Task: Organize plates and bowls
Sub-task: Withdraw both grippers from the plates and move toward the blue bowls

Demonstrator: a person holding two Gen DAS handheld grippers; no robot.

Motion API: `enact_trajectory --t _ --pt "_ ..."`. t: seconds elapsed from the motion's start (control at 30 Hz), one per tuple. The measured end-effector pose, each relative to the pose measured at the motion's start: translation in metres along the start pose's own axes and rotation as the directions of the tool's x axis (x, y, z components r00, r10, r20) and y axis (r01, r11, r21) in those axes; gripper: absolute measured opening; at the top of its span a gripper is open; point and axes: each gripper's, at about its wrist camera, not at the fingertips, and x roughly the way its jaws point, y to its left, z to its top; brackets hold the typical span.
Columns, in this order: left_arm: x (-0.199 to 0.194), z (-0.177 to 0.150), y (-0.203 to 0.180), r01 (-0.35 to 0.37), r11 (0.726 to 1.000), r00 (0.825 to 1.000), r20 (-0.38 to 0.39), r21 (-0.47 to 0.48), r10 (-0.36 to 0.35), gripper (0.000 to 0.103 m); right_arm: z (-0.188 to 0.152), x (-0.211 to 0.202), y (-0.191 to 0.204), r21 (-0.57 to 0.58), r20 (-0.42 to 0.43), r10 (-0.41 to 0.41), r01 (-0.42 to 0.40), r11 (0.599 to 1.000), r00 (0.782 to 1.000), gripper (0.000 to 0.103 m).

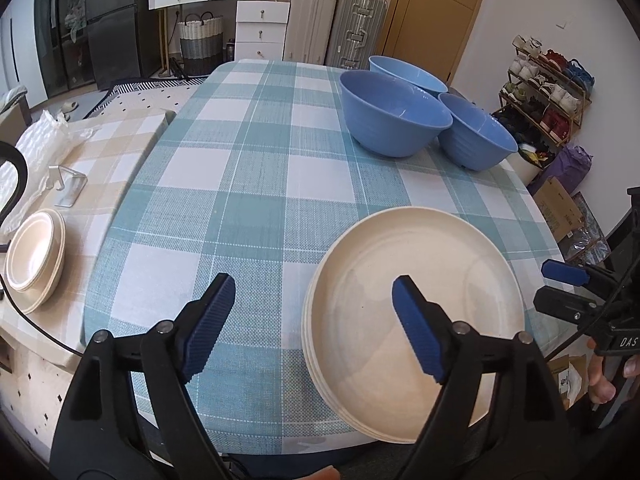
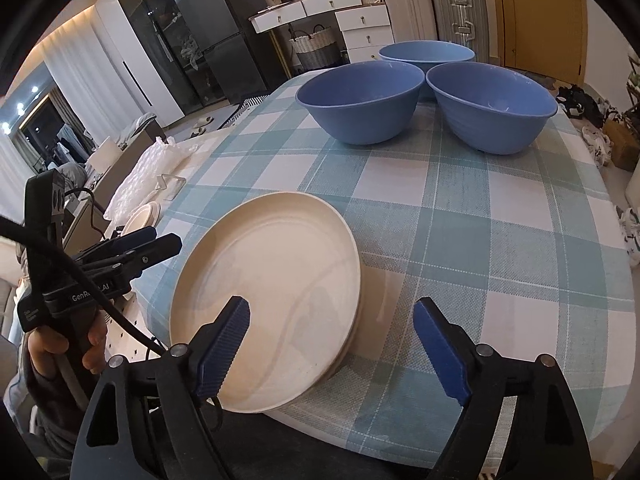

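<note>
A stack of cream plates (image 1: 416, 308) sits at the near edge of the checked table (image 1: 256, 184); it also shows in the right wrist view (image 2: 272, 288). Three blue bowls stand at the far right: one (image 1: 394, 114), one (image 1: 476, 132), one behind (image 1: 406, 72). They show in the right wrist view too (image 2: 362, 100) (image 2: 490, 106) (image 2: 426, 52). My left gripper (image 1: 312, 320) is open and empty, just left of the plates. My right gripper (image 2: 332, 344) is open and empty over the stack's right edge.
A second stack of small cream plates (image 1: 36, 256) sits on a beige side table (image 1: 120, 144) at the left, with a clear stand (image 1: 68, 184) and bubble wrap (image 1: 36, 148). Suitcases (image 1: 336, 28), drawers and a shoe rack (image 1: 548, 88) stand beyond the table.
</note>
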Motion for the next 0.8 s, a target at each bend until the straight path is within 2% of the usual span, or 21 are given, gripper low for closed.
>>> enact_trajectory --t 0.07,0.33,0.8 --pt "-0.005 0.004 -0.002 -0.01 1.0 1.0 0.007 0.015 0.01 0.079 0.003 -0.006 -0.005 0.009 0.015 0.002 -0.002 1.0 1.0 0.089" --pt "-0.038 0.029 -0.011 -0.052 0.997 0.997 0.064 0.049 0.049 0.081 0.02 -0.05 -0.026 0.047 0.113 -0.015 0.01 0.999 0.994 0.091" --pt "-0.101 0.086 -0.046 -0.085 0.99 0.986 0.152 0.111 0.068 0.081 0.052 -0.148 -0.061 0.093 0.276 -0.061 0.037 0.995 0.959 0.093"
